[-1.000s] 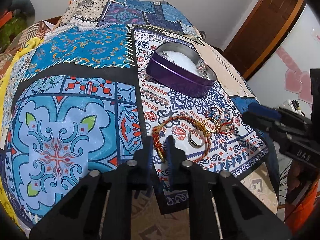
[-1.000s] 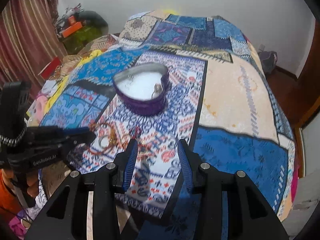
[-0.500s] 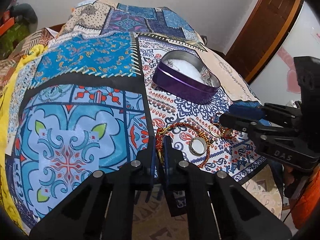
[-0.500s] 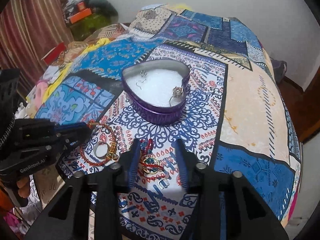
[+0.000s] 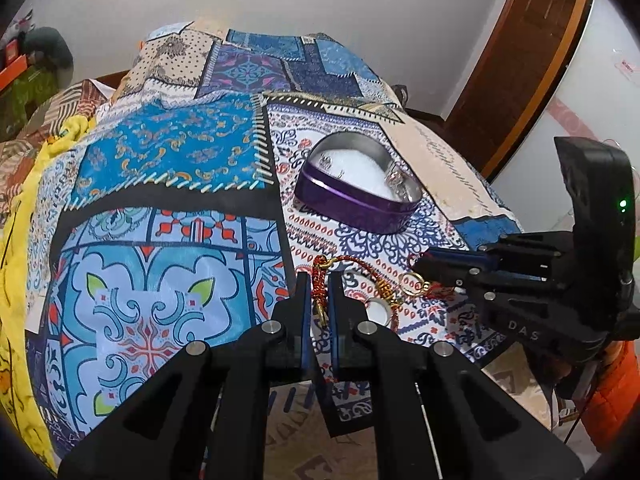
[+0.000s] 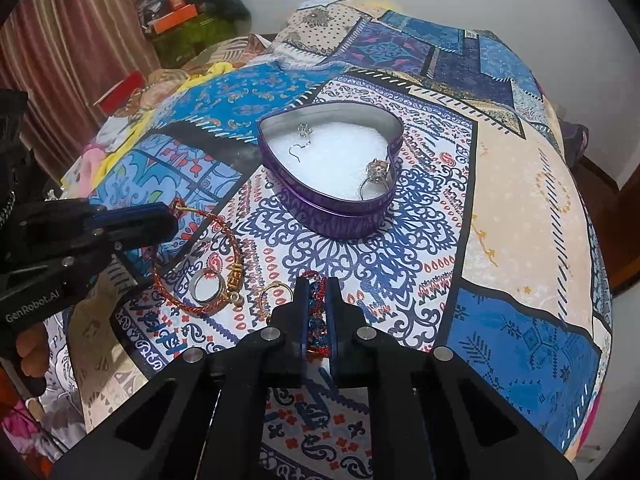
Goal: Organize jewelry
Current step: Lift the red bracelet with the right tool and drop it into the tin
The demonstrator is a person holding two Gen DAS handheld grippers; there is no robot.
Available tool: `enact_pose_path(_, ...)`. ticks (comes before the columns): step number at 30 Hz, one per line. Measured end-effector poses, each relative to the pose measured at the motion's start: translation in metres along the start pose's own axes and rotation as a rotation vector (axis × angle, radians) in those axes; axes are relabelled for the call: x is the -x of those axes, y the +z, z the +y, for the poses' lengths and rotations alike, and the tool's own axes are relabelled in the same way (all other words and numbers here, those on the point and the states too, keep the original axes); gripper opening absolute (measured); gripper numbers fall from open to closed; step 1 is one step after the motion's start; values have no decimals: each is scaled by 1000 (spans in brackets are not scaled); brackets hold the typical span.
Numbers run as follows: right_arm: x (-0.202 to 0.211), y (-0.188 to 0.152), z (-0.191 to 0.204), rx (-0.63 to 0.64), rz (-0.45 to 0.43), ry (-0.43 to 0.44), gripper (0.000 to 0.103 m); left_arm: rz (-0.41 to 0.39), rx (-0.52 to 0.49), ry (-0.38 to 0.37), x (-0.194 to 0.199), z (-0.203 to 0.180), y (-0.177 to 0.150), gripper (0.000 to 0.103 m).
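Both tools are down on the bed, over the patterned bedspread. The left tool is pinched tight on the red cord bracelet, gripping it near the clasp while the rest of the loop lies on the cloth. The right tool has just been closing and now clamps a small red and blue beaded piece between its pads. Inside the bracelet's loop lies a silver ring, and a thin gold ring lies just beside it, near the right tool. Further up the bed sits the open purple heart-shaped tin, white-lined, with a stone ring by its right wall and an earring towards the back.
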State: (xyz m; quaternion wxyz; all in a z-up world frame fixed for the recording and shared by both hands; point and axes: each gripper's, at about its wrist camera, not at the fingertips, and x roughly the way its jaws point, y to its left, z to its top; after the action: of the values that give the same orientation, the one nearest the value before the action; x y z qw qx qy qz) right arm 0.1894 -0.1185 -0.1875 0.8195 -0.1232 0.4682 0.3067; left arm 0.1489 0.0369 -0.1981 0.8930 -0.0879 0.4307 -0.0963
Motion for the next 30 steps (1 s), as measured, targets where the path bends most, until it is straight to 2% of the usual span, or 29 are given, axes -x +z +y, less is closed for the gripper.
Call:
enact_pose_path(18, 73, 9, -15, -80, -198, -59, 7, -136, -58, 6, 46, -22, 27, 6)
enact_pose_path(30, 97, 24, -16, -86, -297, -76, 7, -214, -93, 12, 56, -29, 55, 6)
